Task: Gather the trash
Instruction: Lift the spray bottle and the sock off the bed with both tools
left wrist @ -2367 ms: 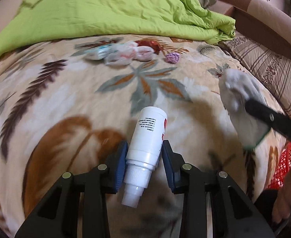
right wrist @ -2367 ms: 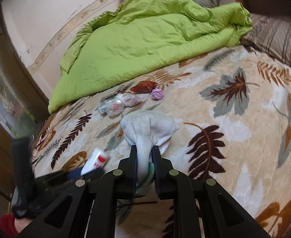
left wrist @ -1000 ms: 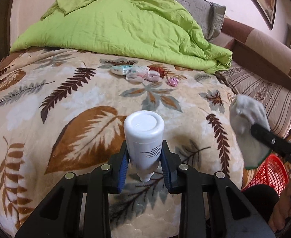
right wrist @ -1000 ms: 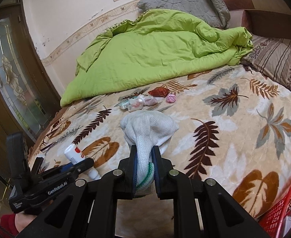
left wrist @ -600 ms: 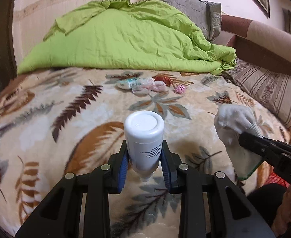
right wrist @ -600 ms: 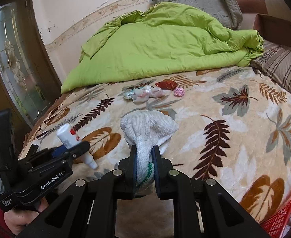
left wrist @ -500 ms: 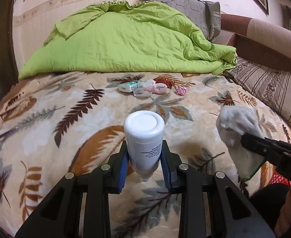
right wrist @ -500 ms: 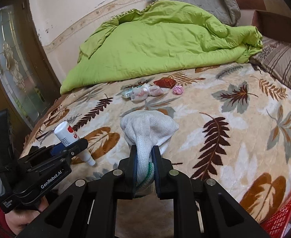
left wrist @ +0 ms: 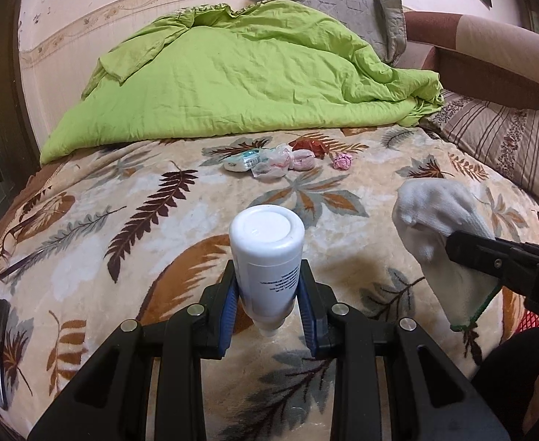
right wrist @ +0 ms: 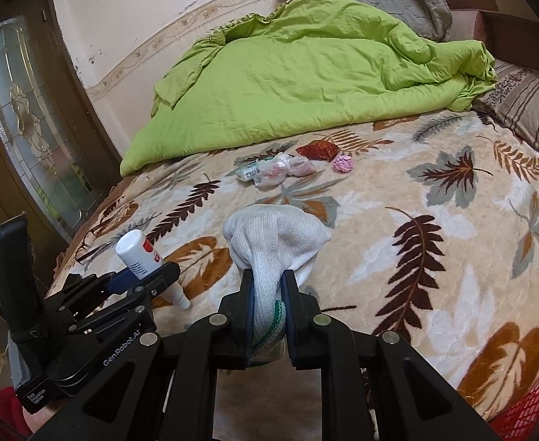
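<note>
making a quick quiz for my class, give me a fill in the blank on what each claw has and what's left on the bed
1. The left claw is shut on a white ____.
2. The right claw is shut on a white ____.
3. The quilt heaped at the far end of the bed is ____ in colour.
4. The crumpled paper ball beside the wrappers is ____.

Missing words: bottle; sock; green; pink
</note>
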Demonstrator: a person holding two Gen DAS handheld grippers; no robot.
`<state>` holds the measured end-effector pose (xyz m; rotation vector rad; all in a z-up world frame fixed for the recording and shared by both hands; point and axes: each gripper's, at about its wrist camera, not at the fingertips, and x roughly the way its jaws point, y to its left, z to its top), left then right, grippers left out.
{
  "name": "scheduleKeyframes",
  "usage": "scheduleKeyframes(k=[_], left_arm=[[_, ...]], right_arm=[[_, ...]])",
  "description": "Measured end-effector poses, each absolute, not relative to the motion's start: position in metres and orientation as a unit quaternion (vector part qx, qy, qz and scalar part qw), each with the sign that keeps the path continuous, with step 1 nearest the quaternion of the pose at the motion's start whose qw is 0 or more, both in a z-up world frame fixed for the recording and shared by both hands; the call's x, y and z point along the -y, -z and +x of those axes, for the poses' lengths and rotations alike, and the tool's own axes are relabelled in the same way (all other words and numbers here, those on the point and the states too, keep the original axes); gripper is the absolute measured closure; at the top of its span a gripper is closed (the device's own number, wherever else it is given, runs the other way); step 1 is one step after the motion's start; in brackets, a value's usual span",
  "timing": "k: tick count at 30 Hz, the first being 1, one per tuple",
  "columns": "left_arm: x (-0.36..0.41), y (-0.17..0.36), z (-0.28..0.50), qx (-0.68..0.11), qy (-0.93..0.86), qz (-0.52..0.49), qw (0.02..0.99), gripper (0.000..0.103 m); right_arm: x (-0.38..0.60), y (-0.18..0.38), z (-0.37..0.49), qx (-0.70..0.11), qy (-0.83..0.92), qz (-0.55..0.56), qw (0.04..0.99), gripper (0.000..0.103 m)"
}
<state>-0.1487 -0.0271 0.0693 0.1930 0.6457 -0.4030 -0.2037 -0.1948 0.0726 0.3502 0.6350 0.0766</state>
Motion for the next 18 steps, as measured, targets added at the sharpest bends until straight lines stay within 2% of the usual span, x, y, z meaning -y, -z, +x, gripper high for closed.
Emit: scheduleKeyframes(k=[18], left_arm=[[0.025,-0.073,-0.151,-0.333,0.244,0.057,0.909,0.074]], right_arm=[[0.202,-0.074,-0.209,-0.302,-0.039,0.191,0.933,0.088]])
